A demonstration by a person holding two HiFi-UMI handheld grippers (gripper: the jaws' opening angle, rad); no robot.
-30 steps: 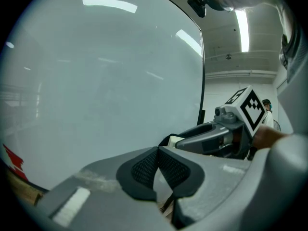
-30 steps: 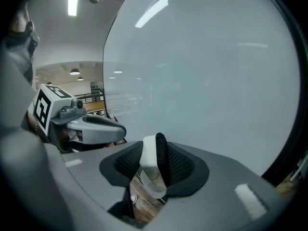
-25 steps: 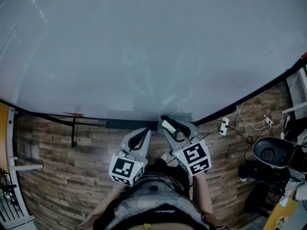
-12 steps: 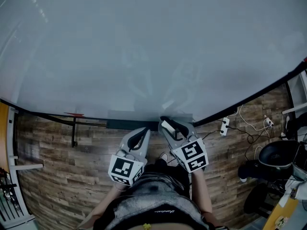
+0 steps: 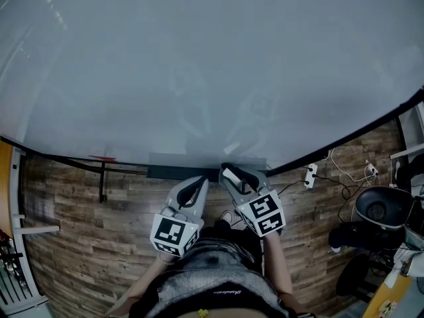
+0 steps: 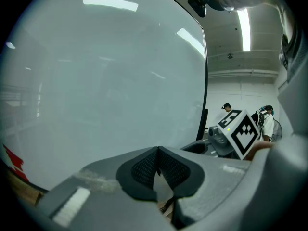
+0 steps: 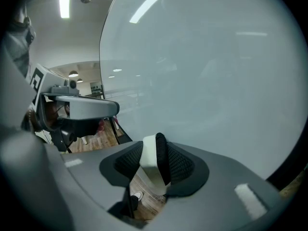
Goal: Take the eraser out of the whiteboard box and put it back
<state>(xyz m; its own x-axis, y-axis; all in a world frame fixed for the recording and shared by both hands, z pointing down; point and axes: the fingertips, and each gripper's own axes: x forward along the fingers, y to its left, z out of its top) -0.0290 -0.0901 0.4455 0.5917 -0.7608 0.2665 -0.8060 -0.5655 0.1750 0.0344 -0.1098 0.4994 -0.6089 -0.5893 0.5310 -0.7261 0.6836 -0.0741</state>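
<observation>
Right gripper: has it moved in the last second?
Yes, slightly. In the head view the right gripper, holding the eraser, has edged toward the black tray under the whiteboard, and its marker cube looks smaller, so it probably sank.

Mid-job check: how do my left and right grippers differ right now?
The right gripper is clamped on the eraser, which is white on one side and black on the other; the left gripper holds nothing. The right gripper's jaws stand apart around the eraser, while the left gripper's meet at the tips. Both point toward the whiteboard.
</observation>
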